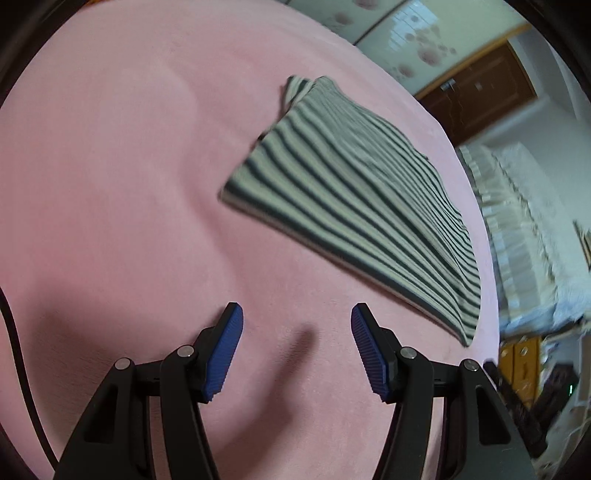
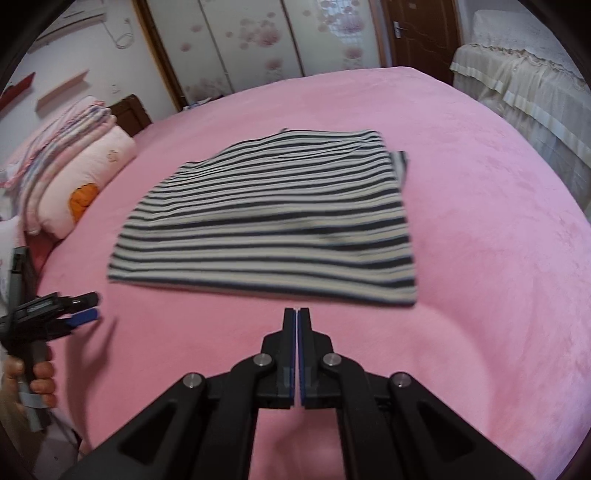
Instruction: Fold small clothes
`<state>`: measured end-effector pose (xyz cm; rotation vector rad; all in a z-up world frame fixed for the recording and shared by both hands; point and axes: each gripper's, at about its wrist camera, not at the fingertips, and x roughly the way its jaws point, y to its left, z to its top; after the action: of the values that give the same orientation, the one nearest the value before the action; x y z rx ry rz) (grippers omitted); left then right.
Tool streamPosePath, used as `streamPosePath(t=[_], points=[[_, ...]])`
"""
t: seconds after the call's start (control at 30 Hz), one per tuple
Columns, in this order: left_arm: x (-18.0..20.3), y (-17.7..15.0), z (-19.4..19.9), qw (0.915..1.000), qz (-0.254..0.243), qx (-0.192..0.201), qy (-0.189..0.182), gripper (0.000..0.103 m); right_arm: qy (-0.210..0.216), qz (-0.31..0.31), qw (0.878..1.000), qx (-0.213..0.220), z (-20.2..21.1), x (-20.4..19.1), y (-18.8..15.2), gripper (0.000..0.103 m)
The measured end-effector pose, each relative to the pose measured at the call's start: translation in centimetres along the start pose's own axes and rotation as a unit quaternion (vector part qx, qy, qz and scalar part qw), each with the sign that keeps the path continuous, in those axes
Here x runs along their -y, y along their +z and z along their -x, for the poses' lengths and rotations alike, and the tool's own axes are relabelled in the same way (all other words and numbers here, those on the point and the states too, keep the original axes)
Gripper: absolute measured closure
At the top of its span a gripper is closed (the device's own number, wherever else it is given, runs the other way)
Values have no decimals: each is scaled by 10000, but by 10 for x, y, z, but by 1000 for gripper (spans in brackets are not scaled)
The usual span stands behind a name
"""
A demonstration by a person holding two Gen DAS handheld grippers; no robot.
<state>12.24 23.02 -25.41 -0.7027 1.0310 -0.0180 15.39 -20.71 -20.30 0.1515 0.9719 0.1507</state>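
A striped black-and-white garment [image 2: 269, 218] lies folded flat on the pink bed cover [image 2: 480, 229]. It also shows in the left wrist view [image 1: 354, 195], ahead and to the right of my left gripper. My left gripper [image 1: 297, 325] is open and empty above bare pink cover, and it shows in the right wrist view [image 2: 79, 312] at the far left, held in a hand. My right gripper [image 2: 297, 314] is shut and empty, just short of the garment's near edge.
Pink pillows and folded blankets [image 2: 81, 177] sit at the bed's left end. A second bed with a cream lace cover [image 2: 524, 85] stands to the right. Wardrobe doors [image 2: 251, 40] and a brown door [image 2: 421, 29] are behind.
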Motion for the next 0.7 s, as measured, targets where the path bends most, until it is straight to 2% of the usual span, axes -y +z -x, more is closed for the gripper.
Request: streamPosePath(t=[0.2,0.33,0.53,0.7], points=[[0,8,-24,9990,208,341,-213,44,-52,505,9986,-147,-5,-27,-15,103],[4,22,-39,9977,270,452,-418,44,21,565,9982,-202,-13,-34,-16,103],[13,45,-62,9956,182,600,-703,44,71,671,9976,-127,-26,-46,-4,103],[21,63,-77,9944,28,724,-771,44,95,832,9965,5,-38,-60,12,103]])
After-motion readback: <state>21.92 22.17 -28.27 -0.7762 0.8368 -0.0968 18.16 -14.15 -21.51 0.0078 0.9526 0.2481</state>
